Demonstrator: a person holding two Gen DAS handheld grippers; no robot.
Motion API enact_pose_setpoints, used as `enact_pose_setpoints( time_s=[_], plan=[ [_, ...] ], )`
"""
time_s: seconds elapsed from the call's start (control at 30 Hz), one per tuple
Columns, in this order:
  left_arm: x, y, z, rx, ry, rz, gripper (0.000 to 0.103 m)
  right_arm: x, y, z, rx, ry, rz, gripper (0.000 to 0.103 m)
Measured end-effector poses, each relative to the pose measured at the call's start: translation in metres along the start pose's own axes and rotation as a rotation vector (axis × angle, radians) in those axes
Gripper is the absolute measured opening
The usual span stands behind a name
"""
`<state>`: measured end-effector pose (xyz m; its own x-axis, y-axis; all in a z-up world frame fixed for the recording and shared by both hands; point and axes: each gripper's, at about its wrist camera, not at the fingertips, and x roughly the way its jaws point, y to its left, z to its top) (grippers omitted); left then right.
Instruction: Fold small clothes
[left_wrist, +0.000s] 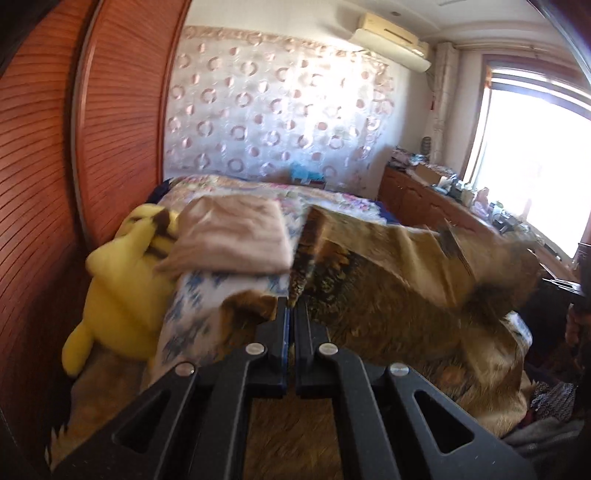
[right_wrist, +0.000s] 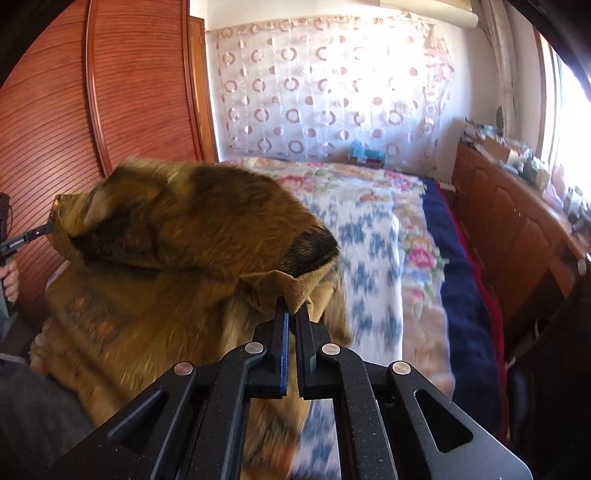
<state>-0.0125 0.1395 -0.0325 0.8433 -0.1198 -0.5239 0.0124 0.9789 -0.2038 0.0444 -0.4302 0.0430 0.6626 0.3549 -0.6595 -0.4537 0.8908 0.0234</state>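
Observation:
A brown furry garment (left_wrist: 399, 295) with a tan suede lining hangs stretched between both grippers over the bed. My left gripper (left_wrist: 294, 301) is shut on one edge of it, fur bunched between the pads. In the right wrist view my right gripper (right_wrist: 294, 304) is shut on a tan corner of the same garment (right_wrist: 177, 258). The left gripper (right_wrist: 44, 229) shows at the far left of that view, pinching the opposite corner, with a hand (right_wrist: 11, 277) below it. A folded pink cloth (left_wrist: 229, 236) lies on the bed.
The bed has a floral blanket (right_wrist: 373, 236) with a navy one (right_wrist: 461, 302) at its right side. A yellow plush toy (left_wrist: 118, 288) leans against the wooden wardrobe (left_wrist: 48, 184) on the left. A cluttered wooden cabinet (right_wrist: 517, 229) runs under the window on the right.

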Motion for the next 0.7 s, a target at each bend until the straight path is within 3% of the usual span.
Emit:
enact_pose_setpoints(
  time_s=[0.1, 0.2, 0.47, 0.7],
  plan=[
    [-0.003, 0.008, -0.018, -0.007, 0.028, 0.022, 0.0, -0.01, 0.003, -0.022, 0.025, 0.033, 0.011, 0.0],
    [-0.001, -0.001, -0.03, 0.064, 0.056, 0.039, 0.0, -0.007, 0.014, -0.039, -0.005, 0.075, -0.072, 0.001],
    [-0.017, -0.011, -0.018, 0.133, 0.008, 0.047, 0.013, -0.007, 0.024, -0.034, -0.032, 0.076, -0.082, 0.007],
    [-0.02, -0.02, -0.01, 0.145, 0.011, 0.026, 0.03, -0.019, 0.029, -0.023, -0.059, 0.033, -0.116, 0.04]
  ],
)
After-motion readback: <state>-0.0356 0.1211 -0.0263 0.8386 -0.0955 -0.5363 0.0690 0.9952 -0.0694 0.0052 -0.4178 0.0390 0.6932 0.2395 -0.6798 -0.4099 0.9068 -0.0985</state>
